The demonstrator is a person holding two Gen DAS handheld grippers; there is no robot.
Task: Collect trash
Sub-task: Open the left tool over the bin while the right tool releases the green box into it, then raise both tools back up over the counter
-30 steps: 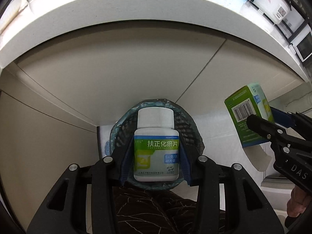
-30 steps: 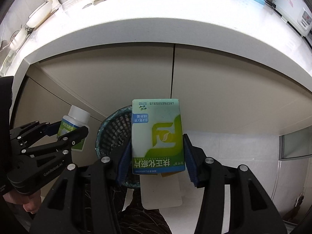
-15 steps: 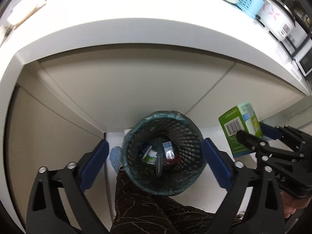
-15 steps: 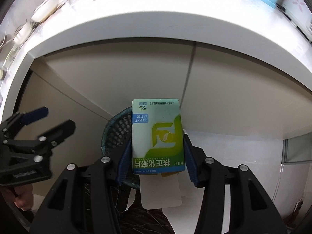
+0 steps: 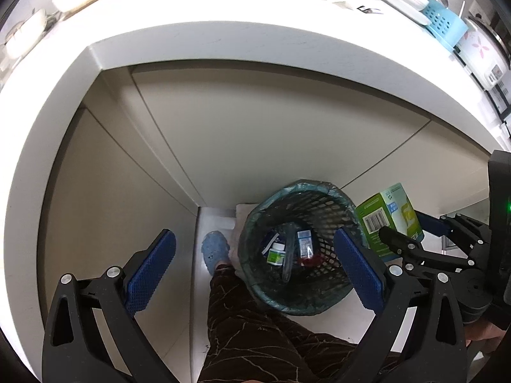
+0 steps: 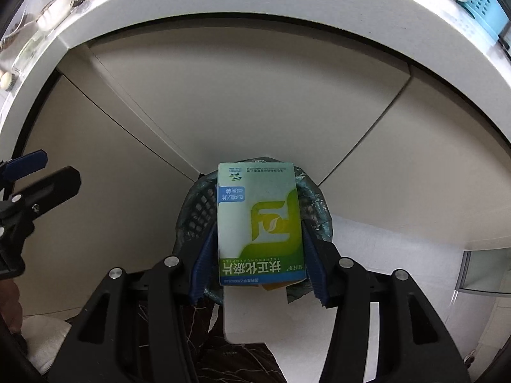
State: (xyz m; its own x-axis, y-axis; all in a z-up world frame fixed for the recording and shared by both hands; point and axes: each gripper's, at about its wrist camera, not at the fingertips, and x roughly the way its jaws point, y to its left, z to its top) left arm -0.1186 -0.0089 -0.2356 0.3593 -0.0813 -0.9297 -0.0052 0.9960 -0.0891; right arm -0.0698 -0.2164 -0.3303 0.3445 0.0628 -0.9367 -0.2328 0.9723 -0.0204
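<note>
A dark mesh trash bin with a green liner stands on the floor by the cabinets. A white pill bottle with a green label lies inside it among other trash. My left gripper is open and empty above the bin. My right gripper is shut on a green and white medicine box, held over the bin. The box also shows in the left wrist view at the bin's right rim.
A white countertop juts out above beige cabinet doors. On it stand a blue basket, dishes and a rice cooker. The person's patterned trouser leg and blue slipper are next to the bin.
My left gripper opened and let the pill bottle fall into the bin, then rose and drew back. My right gripper moved the box over the bin.
</note>
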